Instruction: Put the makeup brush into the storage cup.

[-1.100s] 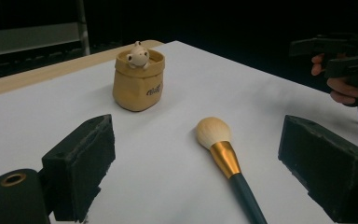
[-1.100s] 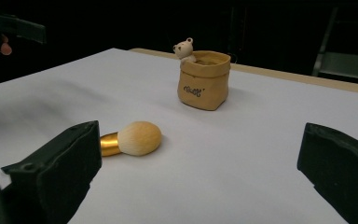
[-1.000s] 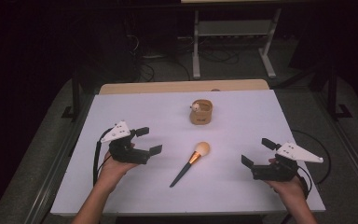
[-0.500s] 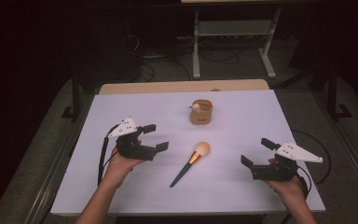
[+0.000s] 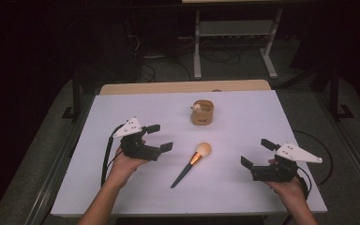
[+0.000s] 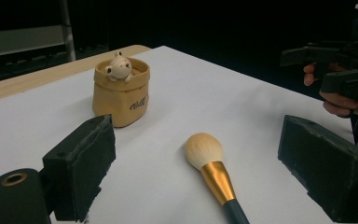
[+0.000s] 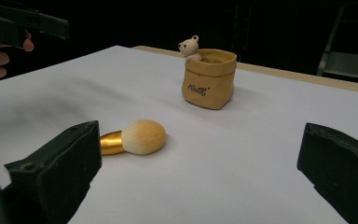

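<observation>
A makeup brush [image 5: 191,162] with a pale round head, gold ferrule and dark handle lies flat mid-table, also in the left gripper view [image 6: 210,169] and the right gripper view [image 7: 135,137]. Behind it stands a tan pouch [image 5: 202,112] with a small bear figure at its rim [image 6: 120,91] [image 7: 209,78]. My left gripper [image 5: 159,137] hovers open just left of the brush, nothing between its jaws. My right gripper [image 5: 258,153] is open too, near the table's right front, apart from the brush.
The white table [image 5: 243,117] has a wooden strip along its far edge [image 5: 183,87]. Dark floor, cables and a metal stand [image 5: 234,37] lie beyond it. Cables trail from both grippers.
My left gripper has moved right and a little forward, closer to the brush. The right gripper, brush and pouch have stayed in place.
</observation>
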Tool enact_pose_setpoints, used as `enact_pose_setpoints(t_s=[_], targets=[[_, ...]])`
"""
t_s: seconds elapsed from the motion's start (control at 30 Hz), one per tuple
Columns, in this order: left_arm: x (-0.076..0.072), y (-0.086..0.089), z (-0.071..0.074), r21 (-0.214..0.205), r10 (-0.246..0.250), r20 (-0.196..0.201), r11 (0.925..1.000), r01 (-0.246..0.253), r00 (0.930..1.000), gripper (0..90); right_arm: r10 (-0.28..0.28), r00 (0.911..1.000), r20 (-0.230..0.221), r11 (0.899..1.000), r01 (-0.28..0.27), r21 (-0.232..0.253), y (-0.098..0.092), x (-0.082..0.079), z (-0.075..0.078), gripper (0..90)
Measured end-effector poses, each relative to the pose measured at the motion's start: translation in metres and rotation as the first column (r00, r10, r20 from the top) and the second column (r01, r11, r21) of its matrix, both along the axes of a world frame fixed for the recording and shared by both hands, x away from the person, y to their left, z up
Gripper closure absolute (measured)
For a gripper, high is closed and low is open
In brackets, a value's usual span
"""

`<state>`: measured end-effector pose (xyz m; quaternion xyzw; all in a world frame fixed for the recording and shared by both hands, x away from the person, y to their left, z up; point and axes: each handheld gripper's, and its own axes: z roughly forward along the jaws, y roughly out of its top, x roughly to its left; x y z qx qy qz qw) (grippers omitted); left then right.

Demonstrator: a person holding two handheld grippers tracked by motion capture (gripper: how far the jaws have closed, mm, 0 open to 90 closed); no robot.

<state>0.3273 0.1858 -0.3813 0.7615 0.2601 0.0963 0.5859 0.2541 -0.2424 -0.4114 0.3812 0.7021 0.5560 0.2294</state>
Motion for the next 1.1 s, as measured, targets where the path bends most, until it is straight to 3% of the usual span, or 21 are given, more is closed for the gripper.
enact_pose_setpoints(t_s=[0.63, 1.1], targets=[[0.007, -0.024, 0.000, 0.015, -0.049, -0.001, 0.9987, 0.049, 0.9988, 10.5, -0.001, 1.0000, 0.005, 1.000, 0.001, -0.002, 0.000, 0.000, 0.000, 0.0], [0.009, -0.028, -0.001, 0.016, -0.057, 0.000, 0.9983, 0.057, 0.9984, 10.5, 0.000, 1.0000, -0.001, 1.000, 0.000, -0.007, 0.001, 0.001, -0.001, 0.0]])
